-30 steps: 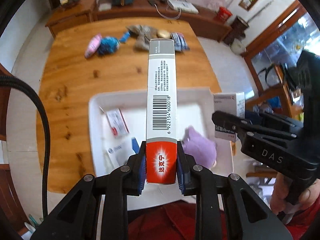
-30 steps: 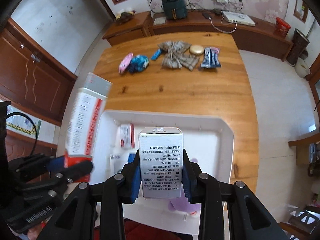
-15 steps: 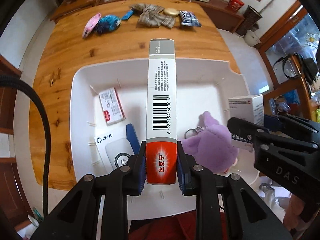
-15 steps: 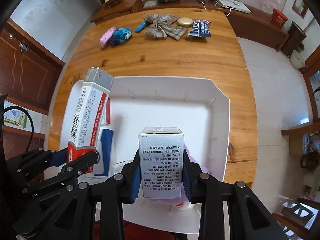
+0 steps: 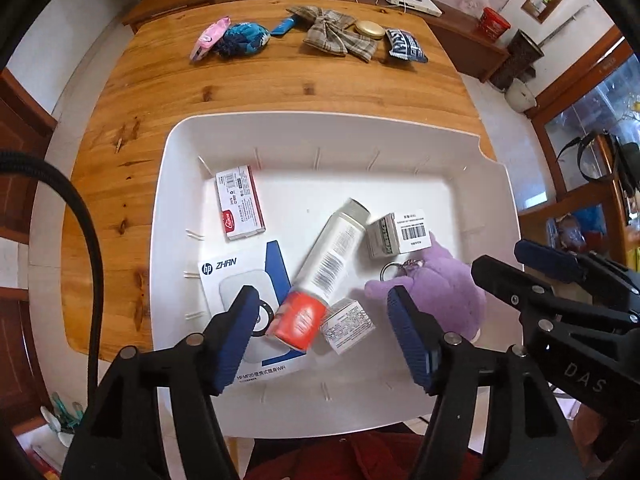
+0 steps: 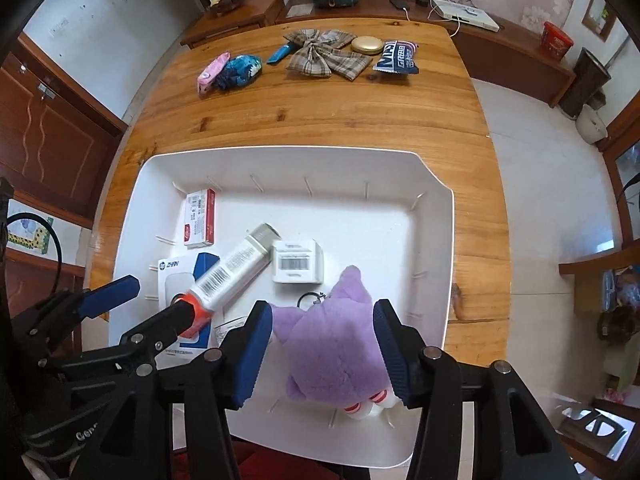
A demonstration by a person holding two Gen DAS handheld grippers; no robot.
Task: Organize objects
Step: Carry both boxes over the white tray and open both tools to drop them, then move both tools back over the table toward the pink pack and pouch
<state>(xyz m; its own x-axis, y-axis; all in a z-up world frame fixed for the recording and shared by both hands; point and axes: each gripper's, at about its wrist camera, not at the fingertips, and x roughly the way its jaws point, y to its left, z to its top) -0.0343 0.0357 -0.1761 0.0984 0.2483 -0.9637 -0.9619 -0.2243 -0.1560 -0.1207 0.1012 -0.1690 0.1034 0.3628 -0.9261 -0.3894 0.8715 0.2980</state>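
Note:
A white tray (image 5: 400,136) sits on the wooden table's near side. My left gripper (image 5: 320,336) is open above it; the long white and red toothpaste box (image 5: 324,276) lies blurred in the tray between its fingers. My right gripper (image 6: 320,354) is open over a purple plush toy (image 6: 332,340). The small grey-white box (image 6: 298,262) lies in the tray beyond the plush; it also shows in the left wrist view (image 5: 398,234). A red-edged box (image 5: 239,202) and an HP box (image 5: 236,280) lie in the tray's left half.
On the far side of the table lie a pink packet (image 6: 210,72), a blue plush (image 6: 240,70), a plaid bow (image 6: 324,54), a gold round tin (image 6: 366,44) and a snack bag (image 6: 396,58). A sideboard stands behind the table.
Both grippers have opened. The toothpaste box and the small box have left the jaws and now lie in the tray. Both grippers moved closer over the tray.

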